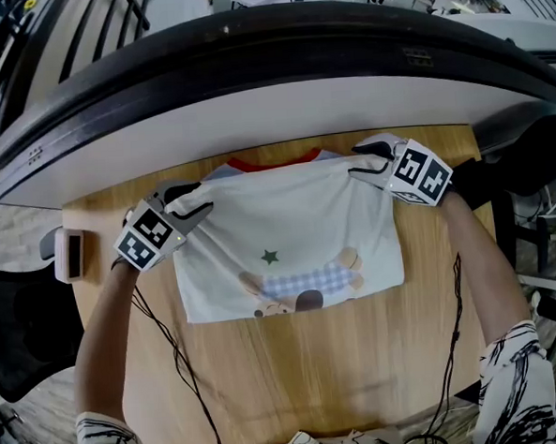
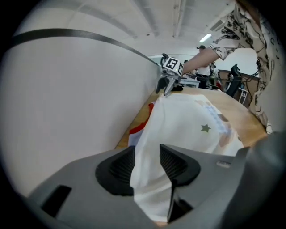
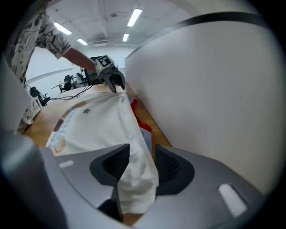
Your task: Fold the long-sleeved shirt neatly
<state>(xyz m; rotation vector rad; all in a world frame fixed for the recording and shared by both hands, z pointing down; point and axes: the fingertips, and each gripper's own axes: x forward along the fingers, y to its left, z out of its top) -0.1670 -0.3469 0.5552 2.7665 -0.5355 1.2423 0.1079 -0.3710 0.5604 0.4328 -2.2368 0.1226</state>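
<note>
Wooden worktop (image 1: pixel 315 374) below, and lying on it is the white long-sleeved shirt with a green star print (image 1: pixel 288 234), folded to a rectangle. The left gripper (image 1: pixel 194 205) is clamped on its far left corner and the right gripper (image 1: pixel 366 162) on the far right. Only the gripper views show the cloth bunched between the pads. Only the head view shows the whole print. A curved white wall (image 1: pixel 252 105) stands behind.

Between left hand-held gripper (image 2: pixel 146 163) pads, pinched white shirt (image 2: pixel 192 129)
</note>
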